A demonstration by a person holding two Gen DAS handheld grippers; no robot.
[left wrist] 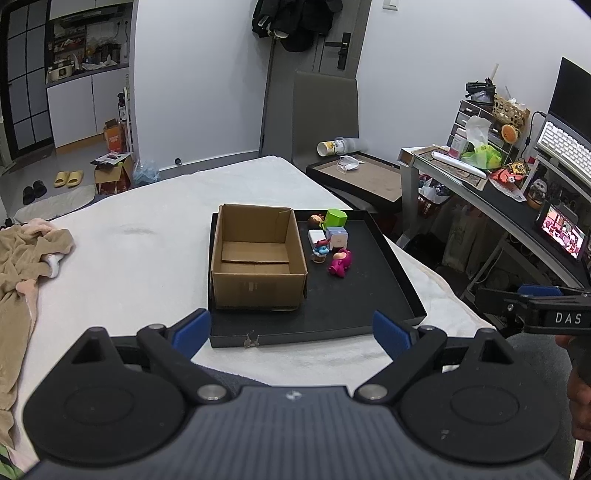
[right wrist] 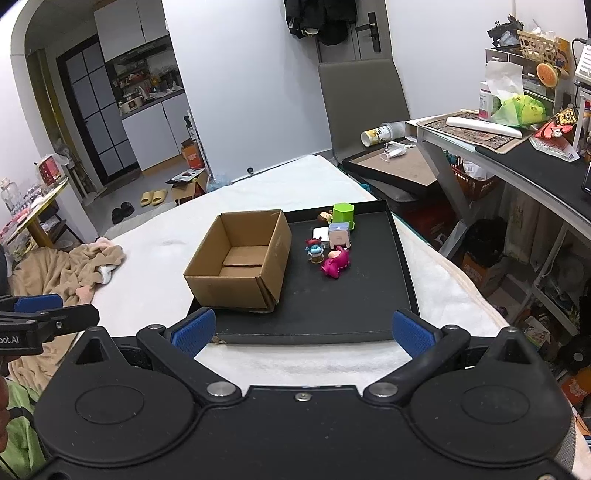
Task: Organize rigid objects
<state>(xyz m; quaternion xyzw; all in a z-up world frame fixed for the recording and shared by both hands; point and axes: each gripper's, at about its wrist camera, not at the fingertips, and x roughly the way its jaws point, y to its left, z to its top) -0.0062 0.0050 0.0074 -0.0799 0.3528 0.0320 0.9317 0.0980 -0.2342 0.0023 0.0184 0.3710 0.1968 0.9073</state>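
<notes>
Both your claws are hanging released: the magenta plastic bear toy (right wrist: 335, 263) is sitting at 12 o'clock from the right claw (right wrist: 304, 330), nearer it than the left claw (left wrist: 291, 332).

White walls (left wrist: 207, 74) enclose a small room with a pale grey floor (left wrist: 74, 155). A bed under a white cover (left wrist: 147, 229) fills the middle; a beige blanket (left wrist: 22, 266) lies crumpled at its left edge. Beyond the bed's far edge stand a grey chair (left wrist: 325, 110) and a door with a black handle (left wrist: 345, 50), with dark coats (left wrist: 291, 22) hanging above. On the left, a kitchen alcove (left wrist: 85, 48) holds white cabinets beside a black-framed glass partition (left wrist: 22, 74). Yellow slippers (left wrist: 68, 178) lie on the floor. A cluttered desk (left wrist: 509, 199) runs along the right.
</notes>
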